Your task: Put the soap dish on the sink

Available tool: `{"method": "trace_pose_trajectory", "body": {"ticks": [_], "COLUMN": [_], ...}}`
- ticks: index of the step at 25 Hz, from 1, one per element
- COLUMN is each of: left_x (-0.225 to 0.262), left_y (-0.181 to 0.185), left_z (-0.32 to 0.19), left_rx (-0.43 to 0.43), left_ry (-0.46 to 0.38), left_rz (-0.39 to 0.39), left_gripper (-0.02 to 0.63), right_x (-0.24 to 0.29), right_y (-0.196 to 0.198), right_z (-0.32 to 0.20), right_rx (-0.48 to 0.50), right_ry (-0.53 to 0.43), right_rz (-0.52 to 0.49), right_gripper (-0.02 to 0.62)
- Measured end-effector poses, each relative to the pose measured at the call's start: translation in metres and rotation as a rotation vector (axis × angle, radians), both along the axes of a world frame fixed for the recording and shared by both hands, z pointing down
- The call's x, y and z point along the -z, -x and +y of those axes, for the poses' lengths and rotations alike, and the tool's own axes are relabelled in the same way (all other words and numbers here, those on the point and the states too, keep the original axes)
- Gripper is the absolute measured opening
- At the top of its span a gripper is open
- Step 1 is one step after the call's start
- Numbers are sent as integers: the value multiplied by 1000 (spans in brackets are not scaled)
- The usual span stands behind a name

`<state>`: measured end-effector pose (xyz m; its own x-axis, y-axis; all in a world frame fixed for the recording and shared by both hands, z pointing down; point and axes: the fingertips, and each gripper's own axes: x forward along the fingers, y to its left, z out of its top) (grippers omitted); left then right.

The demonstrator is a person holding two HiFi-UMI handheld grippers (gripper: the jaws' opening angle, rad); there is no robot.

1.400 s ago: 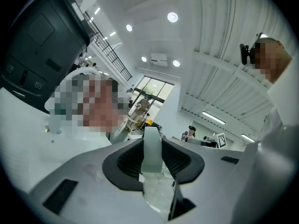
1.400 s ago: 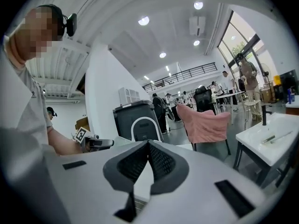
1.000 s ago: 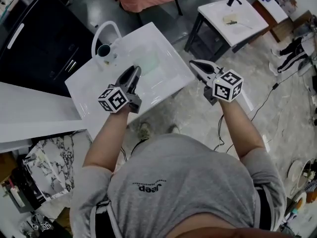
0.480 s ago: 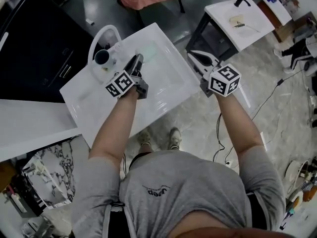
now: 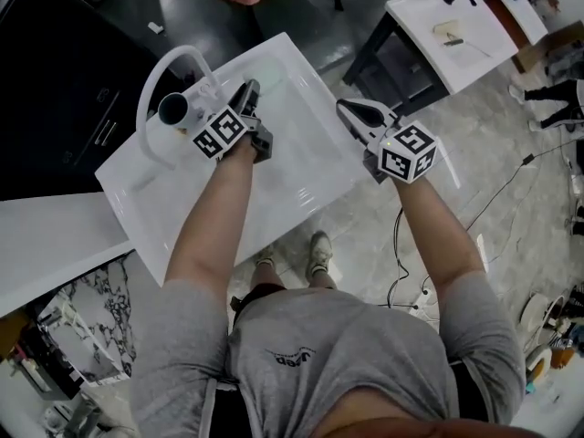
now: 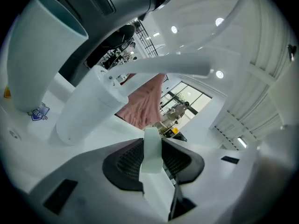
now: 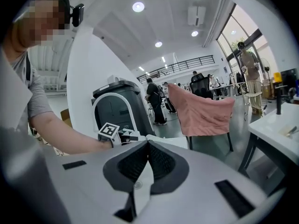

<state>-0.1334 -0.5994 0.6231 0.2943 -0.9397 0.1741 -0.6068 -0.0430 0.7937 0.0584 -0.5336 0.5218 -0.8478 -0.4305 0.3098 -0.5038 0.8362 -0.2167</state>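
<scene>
Since the soap dish [image 6: 151, 154] is a thin pale slab, the left hand-held gripper [image 5: 247, 97] pinches it edge-on. Its jaws stand partly apart, with the pads pressed on both faces and the dish sticking out past the tips. Holding it by 1 edge probably leaves the rest free to meet a surface first.

The gripper hangs over the back of the sink [image 5: 306, 167], close beside the faucet [image 5: 157, 73] and the cup [image 5: 172, 109]. So the dish is in the air there, not yet resting on anything. The ledge by the faucet seems the likely spot.

The right hand-held gripper [image 5: 347, 109] hovers off the sink's right edge, jaws closed on nothing. It is apparently kept clear because 1 gripper is enough.
</scene>
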Motion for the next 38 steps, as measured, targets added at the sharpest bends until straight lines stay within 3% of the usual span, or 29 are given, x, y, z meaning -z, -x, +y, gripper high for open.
{"method": "trace_pose_trajectory", "body": {"ticks": [16,22,25,30,38], "left_x": [-33,-36,-40,-51,-59], "left_y": [-2,-20,-20,-16,-15], "left_z": [-29,-30,-29,-33,-33], "left_rx": [20,-47,-25,37,57], "left_ry": [147,170,183,229,241], "left_rz": [-5,67,117,122,147], "left_gripper": [121,121,121,118,236], "right_x": [-17,-17,-18,-22,-24], "right_y": [2,1,2,1,-3], "right_z": [-6,-5,-2,3,9], "right_rx": [26,29,27,23,17], "right_ry": [44,49,50,62,74], "right_rz": [-19,-31,-33,-30,-32], "right_gripper": [54,54,54,54,54]}}
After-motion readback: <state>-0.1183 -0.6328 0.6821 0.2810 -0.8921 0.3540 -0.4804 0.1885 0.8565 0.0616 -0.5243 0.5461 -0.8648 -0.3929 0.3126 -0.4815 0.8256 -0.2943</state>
